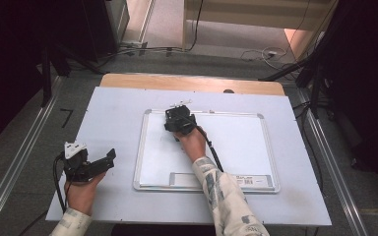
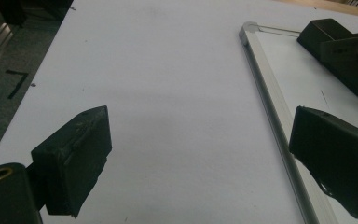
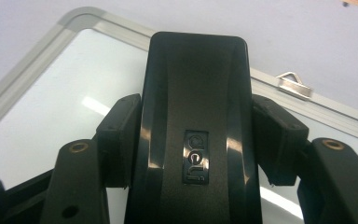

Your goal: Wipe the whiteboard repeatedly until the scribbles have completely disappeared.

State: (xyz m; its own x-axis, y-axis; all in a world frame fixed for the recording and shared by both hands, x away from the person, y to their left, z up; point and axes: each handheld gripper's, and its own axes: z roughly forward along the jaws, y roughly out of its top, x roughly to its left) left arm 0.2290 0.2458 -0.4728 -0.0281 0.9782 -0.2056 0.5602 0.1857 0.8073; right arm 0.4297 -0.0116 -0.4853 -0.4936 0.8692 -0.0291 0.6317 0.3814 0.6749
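A white dry-erase board [image 1: 236,147] with a silver frame lies flat on the pale table sheet [image 1: 113,113]. My right gripper [image 1: 179,119] is over the board's far left corner, shut on a black block-shaped eraser [image 3: 196,107]. The pads [image 3: 121,135] press on both of the eraser's long sides, and it rests on the board surface. My left gripper [image 1: 107,160] lies low on the sheet left of the board, open, with nothing between its jaws. From the left gripper [image 2: 200,116] I see the board's frame [image 2: 265,84] and the eraser [image 2: 338,51] beyond it.
A small metal hanging clip [image 3: 292,84] sits on the board's far frame. A printed label [image 1: 248,181] is at the board's near edge. The wooden tabletop [image 1: 192,82] shows past the sheet. Cables and dark stands stand on the floor around the table.
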